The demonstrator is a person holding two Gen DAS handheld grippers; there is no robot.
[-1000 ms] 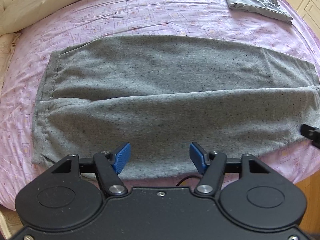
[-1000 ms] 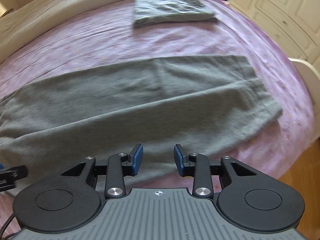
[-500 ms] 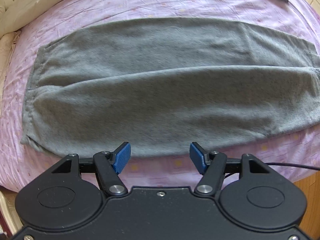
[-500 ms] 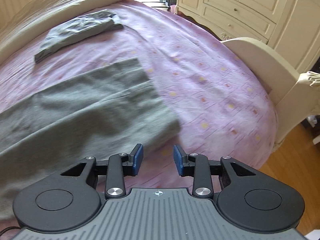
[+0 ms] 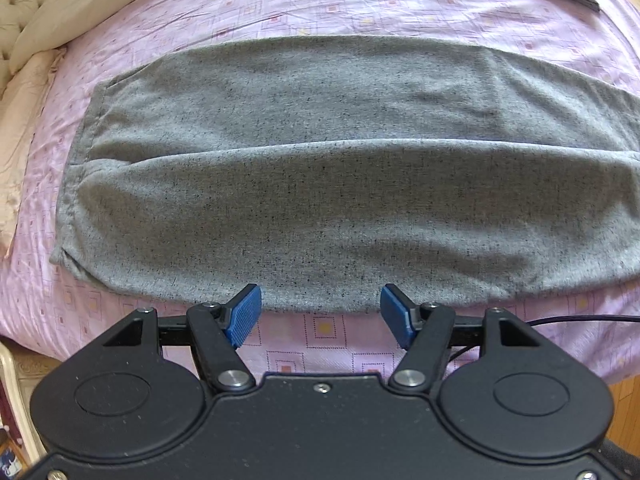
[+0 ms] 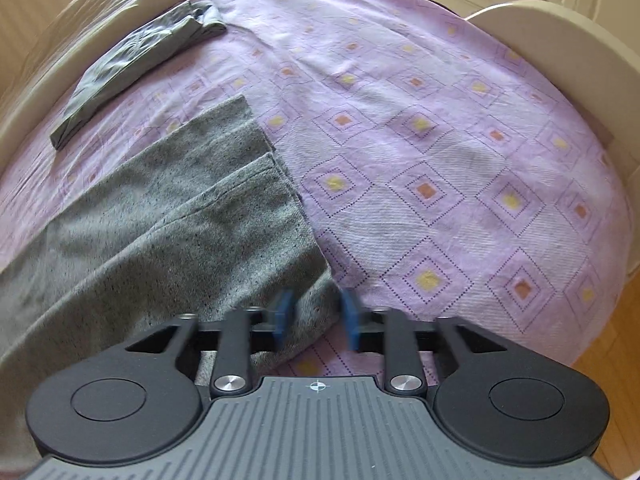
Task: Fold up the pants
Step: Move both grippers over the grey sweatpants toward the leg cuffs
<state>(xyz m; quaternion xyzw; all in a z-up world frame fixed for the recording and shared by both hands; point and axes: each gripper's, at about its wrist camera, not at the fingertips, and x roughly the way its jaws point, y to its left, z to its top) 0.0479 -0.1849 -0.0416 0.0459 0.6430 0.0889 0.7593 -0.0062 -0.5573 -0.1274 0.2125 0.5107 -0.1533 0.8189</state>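
- Right now the pants [image 5: 340, 184] lie flat on the pink bedsheet [image 6: 440, 160]. Their long axis runs crosswise in front of my left gripper [image 5: 320, 316], from far off its left side to past its right.
- My left gripper is spread wide with nothing between its blue pads [image 5: 244, 316]. It hovers over bare sheet, and the near long edge of the pants is just ahead of the fingertips.
- My right gripper [image 6: 316, 316] is at the leg end, and the near cuff corner sits between its jaws. They have just been closing, and the pads look motion-blurred. I see a gap on each side of the cloth, so I don't judge it pinched yet.
- From the right tool the fabric stretches away ahead and to the left. To the right of the tool there is only sheet.
- I judge the right hand nearer to a grip. The left is beside the long edge, not over an end. For an end-to-end fold, it would need to go to the far-left end.
- A second, folded grey garment [image 6: 132, 68] lies well ahead and to the left, clear of the pants.
- I can read no brand, label or writing. The only mark is a small crosshair [image 6: 318, 386] on the right tool's body.
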